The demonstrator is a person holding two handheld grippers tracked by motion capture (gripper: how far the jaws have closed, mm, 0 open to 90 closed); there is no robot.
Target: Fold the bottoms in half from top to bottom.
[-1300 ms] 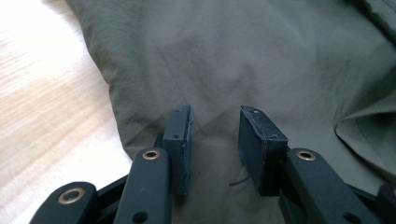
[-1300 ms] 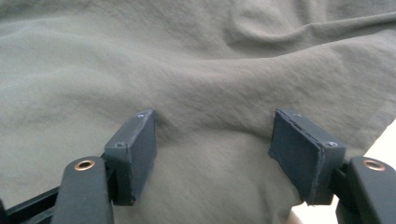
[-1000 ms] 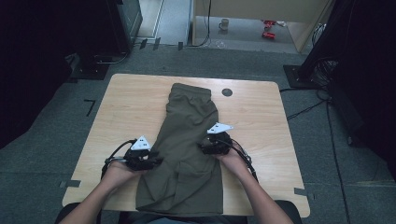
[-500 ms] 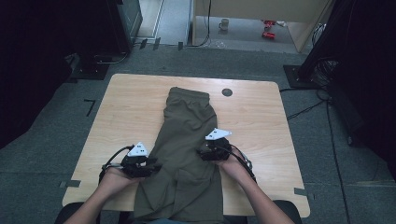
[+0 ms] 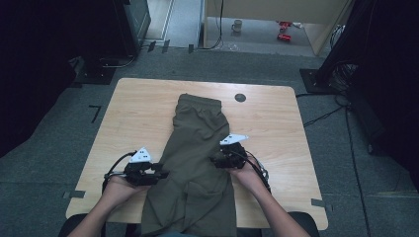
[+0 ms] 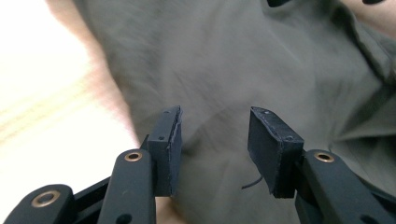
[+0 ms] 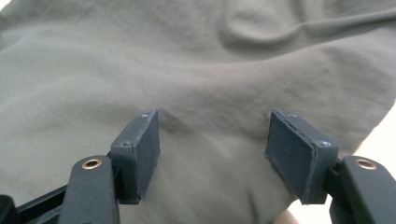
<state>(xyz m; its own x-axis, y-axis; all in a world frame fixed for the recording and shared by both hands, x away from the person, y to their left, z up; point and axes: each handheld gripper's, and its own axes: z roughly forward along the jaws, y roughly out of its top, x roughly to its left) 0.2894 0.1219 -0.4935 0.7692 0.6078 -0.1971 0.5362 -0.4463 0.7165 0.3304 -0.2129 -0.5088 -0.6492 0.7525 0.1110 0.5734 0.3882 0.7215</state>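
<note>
Both pairs of jaws stand apart over olive-green trousers, gripping nothing.

On the high view the trousers (image 5: pixel 197 163) lie lengthwise down the middle of the wooden table (image 5: pixel 138 113), waistband at the far end and legs running to the near edge, where the cloth hangs over. At their left edge sits the left gripper (image 5: pixel 159 174), held in the person's left hand (image 5: pixel 121 185); its jaws have just been opening, and its own view shows the pads (image 6: pixel 170 149) set apart with cloth lying behind the gap, neither pad pressing on it. At the right edge sits the right gripper (image 5: pixel 216 161); its jaws have just been closing, yet its pads (image 7: pixel 142 149) stand wide, loose cloth between them. A small dark disc (image 5: pixel 240 97) lies near the table's far edge, apart from the trousers.
</note>
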